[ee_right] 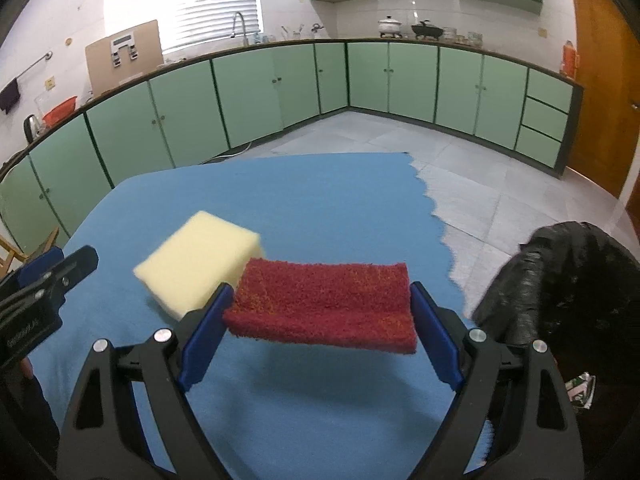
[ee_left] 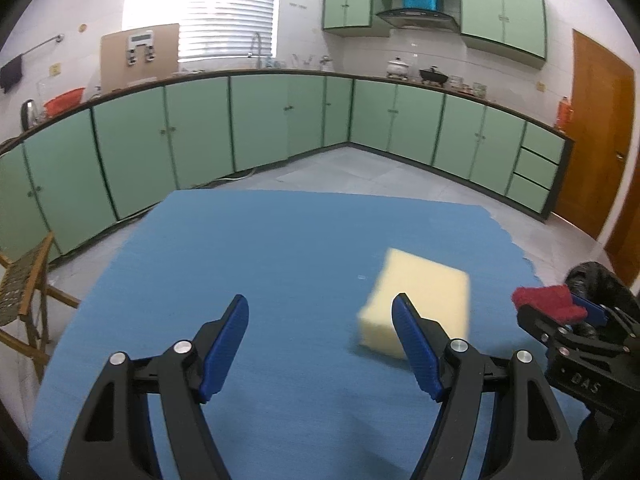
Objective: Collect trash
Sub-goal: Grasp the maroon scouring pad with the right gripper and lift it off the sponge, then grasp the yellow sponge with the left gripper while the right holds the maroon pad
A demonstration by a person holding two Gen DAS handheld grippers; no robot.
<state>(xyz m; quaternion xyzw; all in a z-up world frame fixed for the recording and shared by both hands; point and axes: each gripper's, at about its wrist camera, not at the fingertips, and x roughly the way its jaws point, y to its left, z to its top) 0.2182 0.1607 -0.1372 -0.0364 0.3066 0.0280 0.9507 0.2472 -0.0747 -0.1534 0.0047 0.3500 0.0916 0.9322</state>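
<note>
Light: daylight through the blinds [ee_left: 208, 12], upper left, blown out.
Blur: yellow sponge [ee_left: 420, 304] smeared.
Edges: green cabinets [ee_right: 256, 92] bow; corners black.
Shadows: soft.

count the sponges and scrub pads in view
2. A red scouring pad is lifted off the blue cloth, clamped in the right gripper. A yellow sponge lies on the cloth, just behind-left of it. The black bag may hide more.

Green cabinets [ee_left: 200, 128] line tiled floor [ee_left: 340, 168]; bright blinds [ee_left: 208, 8], wooden door [ee_left: 596, 132].
</note>
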